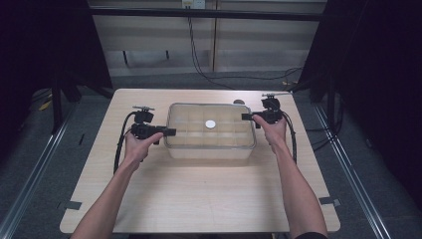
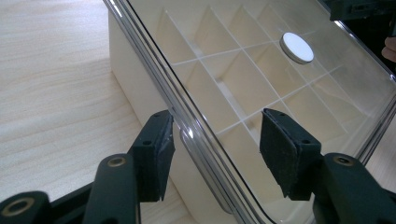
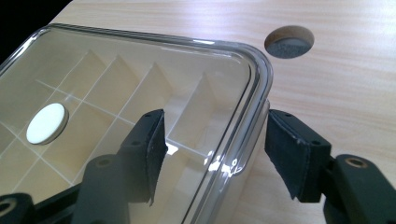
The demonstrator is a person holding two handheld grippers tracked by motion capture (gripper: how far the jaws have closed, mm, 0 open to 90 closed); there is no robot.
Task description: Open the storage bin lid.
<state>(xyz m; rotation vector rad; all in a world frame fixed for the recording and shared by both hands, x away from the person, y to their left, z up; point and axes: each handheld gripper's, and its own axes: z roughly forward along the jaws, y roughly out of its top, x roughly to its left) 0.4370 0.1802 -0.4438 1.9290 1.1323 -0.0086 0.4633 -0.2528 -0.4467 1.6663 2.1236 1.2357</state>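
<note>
the box (image 1: 209, 130) sits mid-table (image 1: 199, 199), its clear lid (image 2: 261, 70) still on. the left gripper (image 1: 169, 132) and right gripper (image 1: 246, 117) come at opposite ends so the lid can lift off level. both sets of jaws stand open, each straddling the lid's rim without pressing it. the white knob (image 3: 45, 122) sits untouched in the lid's middle.

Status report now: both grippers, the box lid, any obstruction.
Left gripper and right gripper open, jaws straddling opposite edges of the clear lid, pads not pressing. Lid seated on the divided box. Nothing in the way.
</note>
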